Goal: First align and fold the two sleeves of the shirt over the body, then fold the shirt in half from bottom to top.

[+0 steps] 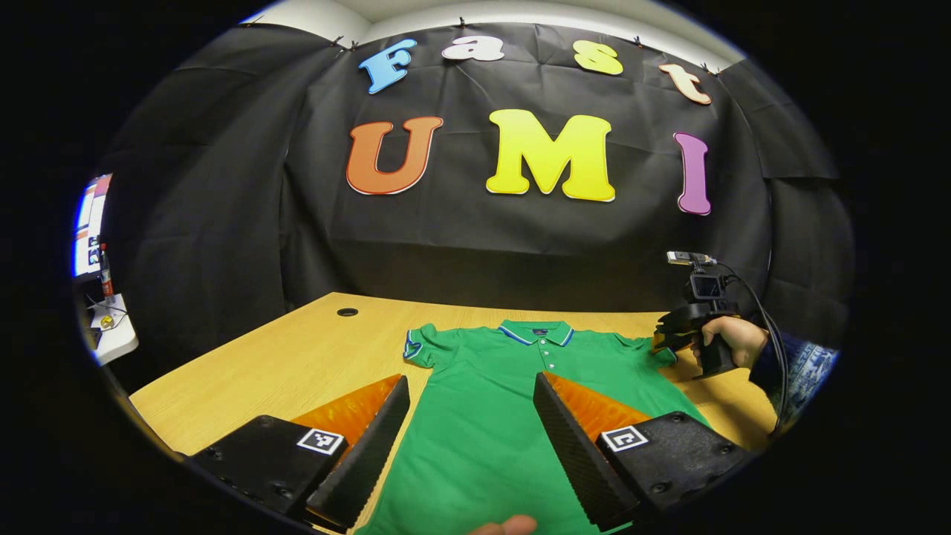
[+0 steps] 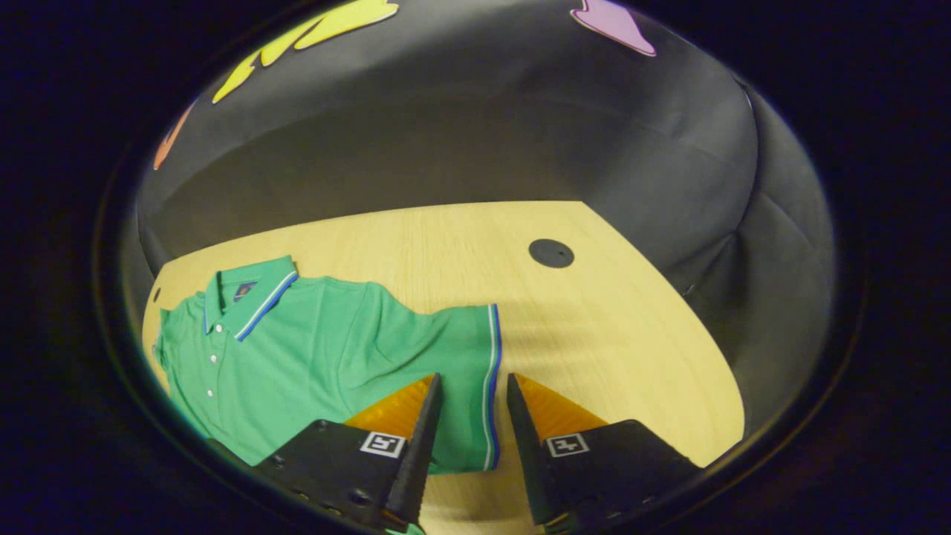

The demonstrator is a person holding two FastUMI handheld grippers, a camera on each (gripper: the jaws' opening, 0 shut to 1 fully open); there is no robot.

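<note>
- Nothing of the fold looks done: both short sleeves lie spread out to the sides and the body is flat, so the two sleeve folds and the bottom-to-top fold are all left, as I judge it.
- Wooden table (image 1: 297, 357) fills the lower half of the left gripper view, light-grained, with a dark round cable hole (image 1: 347, 312) at its upper left.
- Green polo shirt (image 1: 483, 416) lies face up at the centre of that view, collar toward the far wall, buttons running down the placket.
- Right sleeve (image 2: 464, 349), edged with blue and white stripes, sits at lower centre of the right gripper view, flat on the wood.
- Left gripper (image 1: 470, 427) hangs low over the shirt's body with its jaws wide apart, holding nothing.
- Right gripper (image 2: 470, 416) has its jaws parted a little, straddling the striped sleeve hem, not pinched on it as far as I can see; a hand (image 1: 732, 338) carries it at the right edge of the left gripper view.
</note>
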